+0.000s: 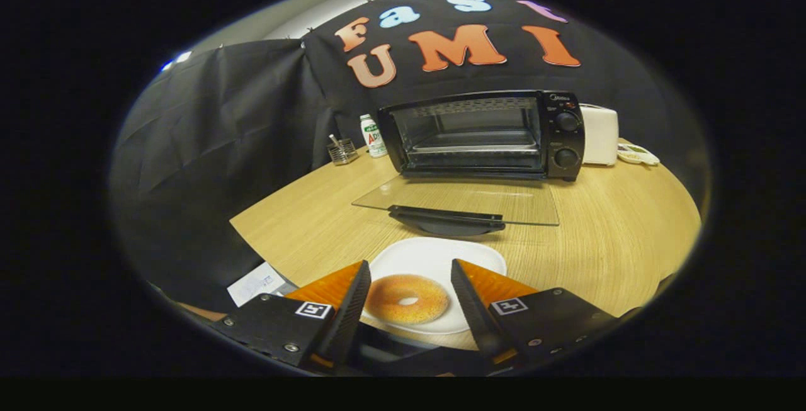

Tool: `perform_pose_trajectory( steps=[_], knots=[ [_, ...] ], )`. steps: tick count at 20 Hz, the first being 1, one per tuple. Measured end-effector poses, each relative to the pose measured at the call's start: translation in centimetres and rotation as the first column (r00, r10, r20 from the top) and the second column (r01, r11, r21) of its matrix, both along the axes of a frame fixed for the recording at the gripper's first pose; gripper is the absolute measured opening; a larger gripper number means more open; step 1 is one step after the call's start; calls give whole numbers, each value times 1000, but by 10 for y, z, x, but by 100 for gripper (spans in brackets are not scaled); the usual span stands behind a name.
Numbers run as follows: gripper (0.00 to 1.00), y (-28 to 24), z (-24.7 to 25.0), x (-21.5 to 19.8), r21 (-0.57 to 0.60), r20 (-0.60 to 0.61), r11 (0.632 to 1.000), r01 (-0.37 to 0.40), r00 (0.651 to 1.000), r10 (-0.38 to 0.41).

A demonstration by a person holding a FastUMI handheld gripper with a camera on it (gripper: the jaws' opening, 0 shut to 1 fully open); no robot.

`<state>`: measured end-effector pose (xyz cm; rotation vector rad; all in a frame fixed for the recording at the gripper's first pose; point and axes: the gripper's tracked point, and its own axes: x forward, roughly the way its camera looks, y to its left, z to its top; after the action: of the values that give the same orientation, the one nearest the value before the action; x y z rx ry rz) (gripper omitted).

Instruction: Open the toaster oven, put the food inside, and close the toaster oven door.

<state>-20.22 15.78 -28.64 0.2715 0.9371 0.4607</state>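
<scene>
Sitting wide apart low in the frame, the gripper (408,285) straddles the bagel (407,299) on its plate (434,257); toaster oven (482,135) door (463,200) flopped open mid-frame.

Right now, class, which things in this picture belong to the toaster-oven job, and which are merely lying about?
Belong to the job:
toaster oven, its glass door already down
bagel on the white plate
gripper, open, fingers either side of the bagel

Lying about:
white toaster
bottle
wire holder
small dish
</scene>
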Motion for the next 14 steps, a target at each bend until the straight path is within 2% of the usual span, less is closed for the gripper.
perform_pose_trajectory(
  steps=[4,14],
  knots=[
    [80,2,-5,-15,-33,-23,999,-37,999,36],
    [83,0,-14,-20,-86,-13,994,-66,998,65]
  ],
)
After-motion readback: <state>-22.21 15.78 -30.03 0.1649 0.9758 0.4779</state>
